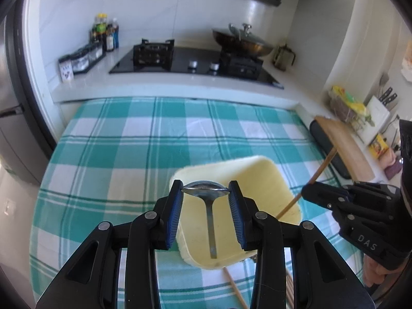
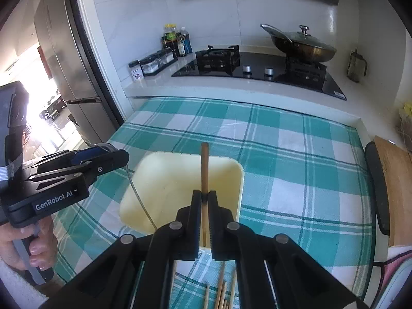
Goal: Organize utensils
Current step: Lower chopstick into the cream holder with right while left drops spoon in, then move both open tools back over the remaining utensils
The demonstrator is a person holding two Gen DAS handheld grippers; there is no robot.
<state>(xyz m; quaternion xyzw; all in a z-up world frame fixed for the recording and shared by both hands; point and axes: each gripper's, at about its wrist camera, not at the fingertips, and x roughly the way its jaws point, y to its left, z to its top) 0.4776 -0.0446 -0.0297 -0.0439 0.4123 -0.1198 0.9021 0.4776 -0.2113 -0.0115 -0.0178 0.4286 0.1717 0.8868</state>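
Spoon (image 1: pixel 206 193) bowl clamped between left gripper (image 1: pixel 206 193) pads, over tray (image 1: pixel 257 177).

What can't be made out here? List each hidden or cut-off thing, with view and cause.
- Loose wooden chopsticks on the checked cloth: right wrist view, cut by the bottom edge and the right gripper; count unclear.
- Metal spoon handle end: left wrist view, too dim against the pale yellow tray.
- Labels on the dark bottles: too small.

"DAS" on the right gripper (image 1: pixel 306 194), "GenRobot.AI" on the left gripper (image 2: pixel 113 154).
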